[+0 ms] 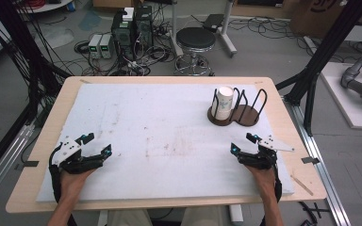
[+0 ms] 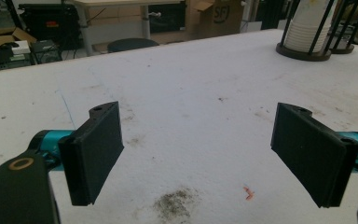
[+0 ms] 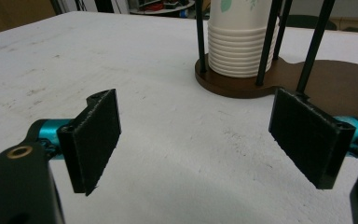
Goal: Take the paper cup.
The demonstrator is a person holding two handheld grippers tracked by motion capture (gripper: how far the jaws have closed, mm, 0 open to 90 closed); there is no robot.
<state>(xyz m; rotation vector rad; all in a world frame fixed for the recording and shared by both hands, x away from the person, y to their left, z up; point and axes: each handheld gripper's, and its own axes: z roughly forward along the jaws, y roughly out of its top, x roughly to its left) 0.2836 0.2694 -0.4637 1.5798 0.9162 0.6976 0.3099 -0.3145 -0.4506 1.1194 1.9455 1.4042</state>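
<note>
Standing beyond right tongs point(image 3: 196, 149), cup stack point(image 3: 237, 39), wire holder point(image 3: 326, 81)

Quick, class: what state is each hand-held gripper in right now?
Left hand-held gripper: open, holding nothing.
Right hand-held gripper: open, holding nothing, short of the stack of paper cups.

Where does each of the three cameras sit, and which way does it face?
High view: above the person's side, looking forward and down on the table; forearms, left gripper, right gripper.
Left gripper view: on that gripper, low across the table toward the cup stack; open jaws.
Right gripper view: on that gripper, facing the cup holder closely; open jaws.
Shared: all show the cup stack.
</note>
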